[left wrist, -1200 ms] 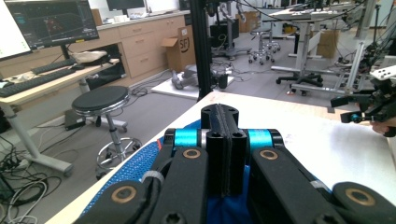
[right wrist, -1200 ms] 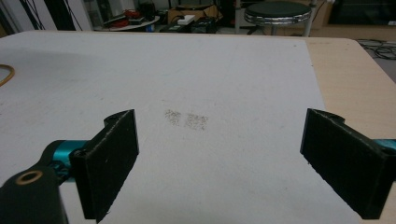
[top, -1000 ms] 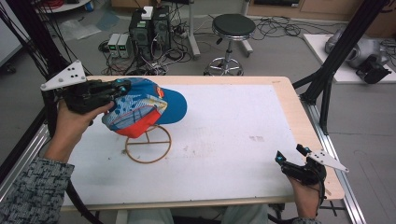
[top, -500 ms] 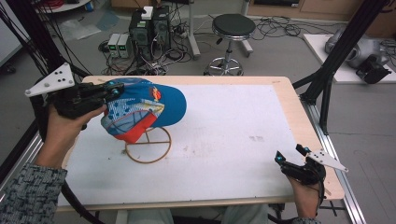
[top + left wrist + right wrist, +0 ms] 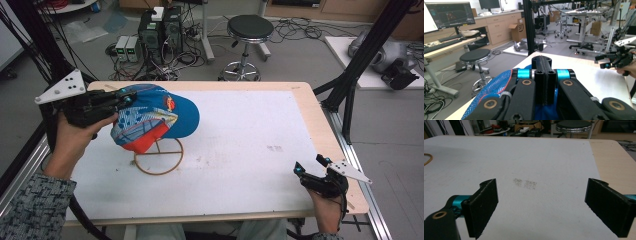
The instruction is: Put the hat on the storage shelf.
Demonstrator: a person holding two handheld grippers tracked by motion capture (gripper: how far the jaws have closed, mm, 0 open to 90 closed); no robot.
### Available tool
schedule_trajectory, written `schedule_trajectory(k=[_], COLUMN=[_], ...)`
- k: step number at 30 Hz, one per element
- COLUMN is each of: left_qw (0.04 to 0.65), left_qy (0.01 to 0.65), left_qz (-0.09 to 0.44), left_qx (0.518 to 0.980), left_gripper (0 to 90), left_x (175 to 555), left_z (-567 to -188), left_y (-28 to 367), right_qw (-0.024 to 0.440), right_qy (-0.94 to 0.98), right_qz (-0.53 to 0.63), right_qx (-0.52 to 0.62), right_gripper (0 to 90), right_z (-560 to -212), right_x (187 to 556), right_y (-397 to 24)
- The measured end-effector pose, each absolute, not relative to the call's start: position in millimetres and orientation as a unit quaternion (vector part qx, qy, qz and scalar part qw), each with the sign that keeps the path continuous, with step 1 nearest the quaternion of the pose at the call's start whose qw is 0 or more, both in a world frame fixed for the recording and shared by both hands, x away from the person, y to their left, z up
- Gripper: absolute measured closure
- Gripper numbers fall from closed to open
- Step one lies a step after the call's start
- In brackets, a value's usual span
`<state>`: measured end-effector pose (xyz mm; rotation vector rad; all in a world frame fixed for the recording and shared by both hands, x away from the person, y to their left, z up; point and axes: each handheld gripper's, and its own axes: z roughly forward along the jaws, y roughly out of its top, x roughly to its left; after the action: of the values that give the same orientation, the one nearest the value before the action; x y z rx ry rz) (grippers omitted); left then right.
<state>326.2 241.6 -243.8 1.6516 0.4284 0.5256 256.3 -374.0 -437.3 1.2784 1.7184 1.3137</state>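
Observation:
A blue cap point(image 5: 155, 117) with a patterned front and red underside hangs over a wire stand point(image 5: 159, 160), a ring base with a thin stem whose top the cap hides. Whether the cap rests on the stem I cannot tell. My left gripper point(image 5: 124, 97) comes in from the left and is shut on the cap's rear edge. In the left gripper view its jaws point(image 5: 541, 65) stand pressed together, with blue mesh of the cap point(image 5: 489, 90) below them. My right gripper point(image 5: 311, 165) rests near the table's front right corner, open point(image 5: 546, 202) with nothing between its jaws.
A white mat point(image 5: 250, 130) covers most of the wooden table. Beyond the far edge stand a black stool point(image 5: 249, 27) and computer boxes point(image 5: 160, 25) among cables. Black frame posts point(image 5: 355, 65) rise at the table's right side.
My left hand has drifted a little to the left with the cap, which has turned slightly over the stand. The right gripper has kept still.

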Motion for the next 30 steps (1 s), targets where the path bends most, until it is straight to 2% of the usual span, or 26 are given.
schedule_trajectory(k=[21,25,30], left_qw=[0.65,0.659,0.663], left_qy=[0.193,0.197,0.2], left_qz=[0.238,0.241,0.237], left_qx=[0.695,0.685,0.682], left_gripper=[89.0,81.6,80.7], left_x=[337.2,337.9,337.9], left_z=[-263.9,-264.0,-264.6], left_y=[247.0,249.5,251.8], right_qw=[0.308,0.307,0.307], right_qy=[0.651,0.65,0.65], right_qz=[0.498,0.498,0.498], right_qx=[0.483,0.484,0.485], right_gripper=[10.5,10.5,10.5], right_z=[-437.9,-438.2,-438.3], right_x=[257.1,257.2,257.4], right_y=[-374.6,-375.2,-374.9])
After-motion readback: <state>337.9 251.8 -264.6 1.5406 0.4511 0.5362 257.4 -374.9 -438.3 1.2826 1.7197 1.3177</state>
